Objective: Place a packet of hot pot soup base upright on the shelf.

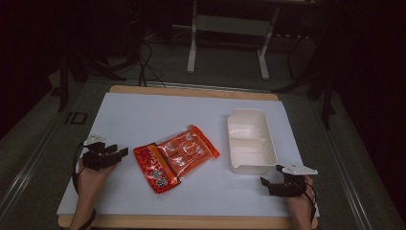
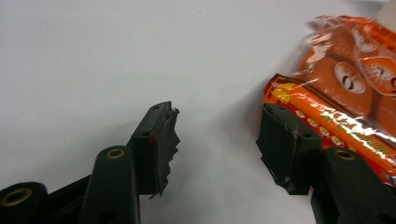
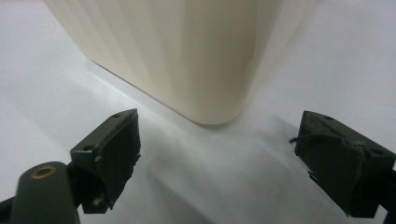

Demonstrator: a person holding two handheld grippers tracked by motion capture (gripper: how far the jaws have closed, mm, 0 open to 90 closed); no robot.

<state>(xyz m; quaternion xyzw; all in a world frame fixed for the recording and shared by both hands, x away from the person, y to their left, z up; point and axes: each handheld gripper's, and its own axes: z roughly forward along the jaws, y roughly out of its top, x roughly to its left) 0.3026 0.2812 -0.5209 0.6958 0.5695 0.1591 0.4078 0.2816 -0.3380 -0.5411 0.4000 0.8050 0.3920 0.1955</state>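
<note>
I work over a white desk (image 1: pixel 143 115) with a wooden edge. A cream two-compartment tray (image 1: pixel 251 140) stands empty at the right half, its long side running away from me. It looks like thin rigid plastic: light, stiff, likely to slide on the smooth surface if pushed.

An orange snack packet (image 1: pixel 175 156) lies flat and slanted near the middle of the desk, left of the tray and apart from it. I judge it light, soft and slippery: glossy film over loose round cakes that could crush under a hard squeeze. The flat sealed end band (image 2: pixel 327 126) nearest the left tool is the safest place to grip.

The left tool (image 1: pixel 122 152) rests low at the left, jaws spread and empty, the packet's near end just beside one jaw.

The right tool (image 1: pixel 269 178) sits near the tray's near right corner (image 3: pixel 210 114), jaws spread wide and empty, not touching the wall.
</note>
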